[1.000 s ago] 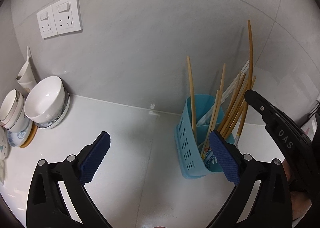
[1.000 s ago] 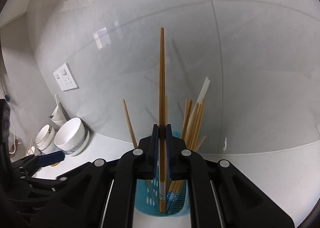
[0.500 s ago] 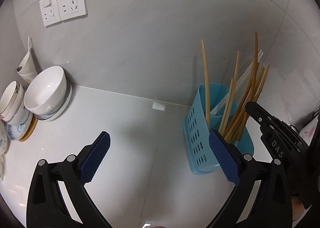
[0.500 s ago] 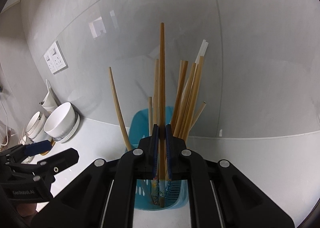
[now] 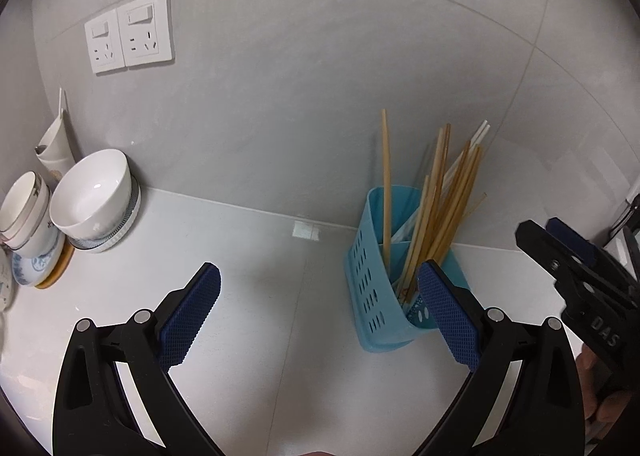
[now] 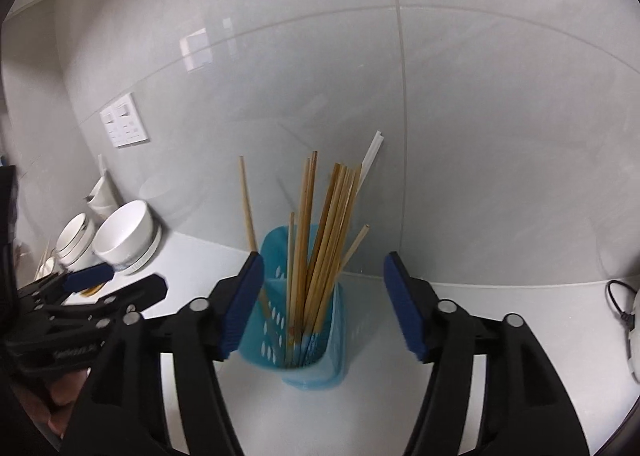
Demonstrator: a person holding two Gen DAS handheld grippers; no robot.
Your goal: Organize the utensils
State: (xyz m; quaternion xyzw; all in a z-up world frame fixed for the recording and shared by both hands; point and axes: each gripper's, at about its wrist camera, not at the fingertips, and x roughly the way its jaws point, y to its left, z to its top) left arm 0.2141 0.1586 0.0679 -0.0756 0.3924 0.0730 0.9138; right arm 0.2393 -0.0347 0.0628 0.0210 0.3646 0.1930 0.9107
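Note:
A blue perforated utensil holder [image 5: 370, 288] stands on the white counter near the wall and holds several wooden chopsticks [image 5: 444, 207]. It also shows in the right wrist view [image 6: 312, 344], with the chopsticks [image 6: 324, 223] upright in it. My left gripper [image 5: 318, 310] is open and empty, low over the counter just left of the holder. My right gripper [image 6: 324, 304] is open and empty, its jaws standing either side of the holder. It shows at the right edge of the left wrist view [image 5: 560, 252].
White bowls [image 5: 94, 195] and stacked cups [image 5: 24, 211] sit at the far left by the wall. Wall sockets [image 5: 128, 35] are above them. A black cable [image 6: 618, 308] lies at the far right of the counter.
My right gripper has opened and let go of the chopstick, which now stands in the holder with the others. The right gripper has drawn back a little. My left gripper stays open.

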